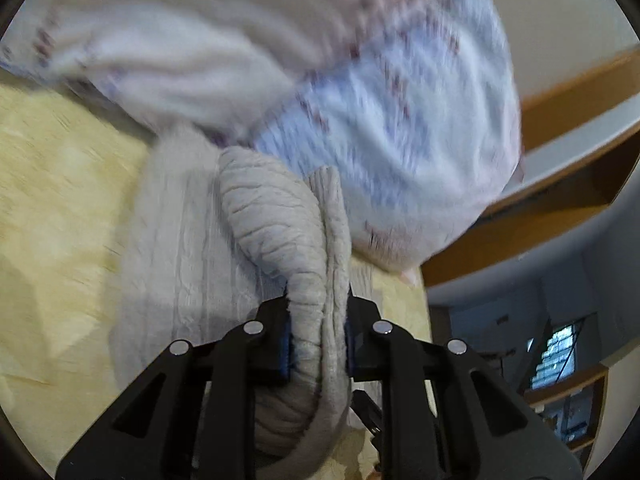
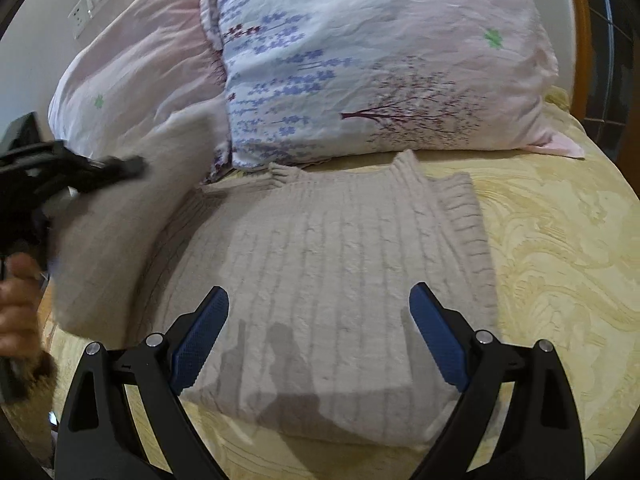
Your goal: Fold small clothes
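Your left hand-held gripper (image 1: 318,332) clamps the sweater's (image 2: 320,272) ribbed cuff (image 1: 296,248). Your right hand-held gripper (image 2: 318,332) hovers open over the sweater, which lies on the bed (image 2: 560,280); pillows (image 2: 360,60) at 12 o'clock.

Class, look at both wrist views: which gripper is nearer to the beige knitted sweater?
Left. The left gripper is clamped on a fold of the sweater; the right gripper hovers open just above it, not touching.
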### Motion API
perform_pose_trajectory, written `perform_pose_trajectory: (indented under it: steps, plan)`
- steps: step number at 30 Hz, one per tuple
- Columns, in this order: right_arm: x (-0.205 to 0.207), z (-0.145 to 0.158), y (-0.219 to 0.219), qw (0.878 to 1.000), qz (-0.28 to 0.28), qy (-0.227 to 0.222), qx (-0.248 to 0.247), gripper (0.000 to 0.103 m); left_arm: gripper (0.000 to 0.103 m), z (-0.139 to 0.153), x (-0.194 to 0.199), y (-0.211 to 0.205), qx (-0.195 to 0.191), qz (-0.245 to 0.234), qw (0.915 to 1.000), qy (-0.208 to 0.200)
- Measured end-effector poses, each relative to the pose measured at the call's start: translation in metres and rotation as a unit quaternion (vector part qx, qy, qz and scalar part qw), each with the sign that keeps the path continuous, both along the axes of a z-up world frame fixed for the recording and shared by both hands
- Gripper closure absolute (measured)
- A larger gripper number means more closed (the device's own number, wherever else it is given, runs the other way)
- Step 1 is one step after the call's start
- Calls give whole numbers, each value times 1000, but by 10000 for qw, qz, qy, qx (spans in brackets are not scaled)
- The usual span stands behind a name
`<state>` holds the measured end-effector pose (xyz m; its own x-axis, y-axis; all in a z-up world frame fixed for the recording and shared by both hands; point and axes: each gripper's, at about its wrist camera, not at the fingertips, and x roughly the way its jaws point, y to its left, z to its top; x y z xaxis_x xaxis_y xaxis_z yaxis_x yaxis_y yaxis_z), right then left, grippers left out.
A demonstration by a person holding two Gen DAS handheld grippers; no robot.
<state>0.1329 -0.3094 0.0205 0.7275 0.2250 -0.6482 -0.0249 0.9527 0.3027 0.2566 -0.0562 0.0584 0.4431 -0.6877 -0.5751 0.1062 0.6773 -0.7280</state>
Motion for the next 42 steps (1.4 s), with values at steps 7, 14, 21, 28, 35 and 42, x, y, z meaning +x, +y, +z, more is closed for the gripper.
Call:
perform_pose_trajectory:
  steps: [7,14,21,28,35,42]
  plan:
    - [-4,-1,-29,9995,-107,57,280,9,62,-14,-2,-44,-286,-772,9966,47]
    - [2,10,-48,9821,480,-35,1822,11,32,21,-23,7,449,-352,9961,-667]
    - [42,-2,-32,9625,872,641,2489,33,30,-7,-13,44,1327,5,9908,-250]
    - [65,-30,-16,9385,1114,1098,3079,58,26,-29,-8,49,1351,-143,9907,-59]
    - [82,-37,-12,9256,1011,1112,3474,58,25,-36,-7,40,1182,-252,9927,22]
    - [79,-18,-8,9518,895,613,2868,86,21,-30,-11,38,1075,-299,9938,14]
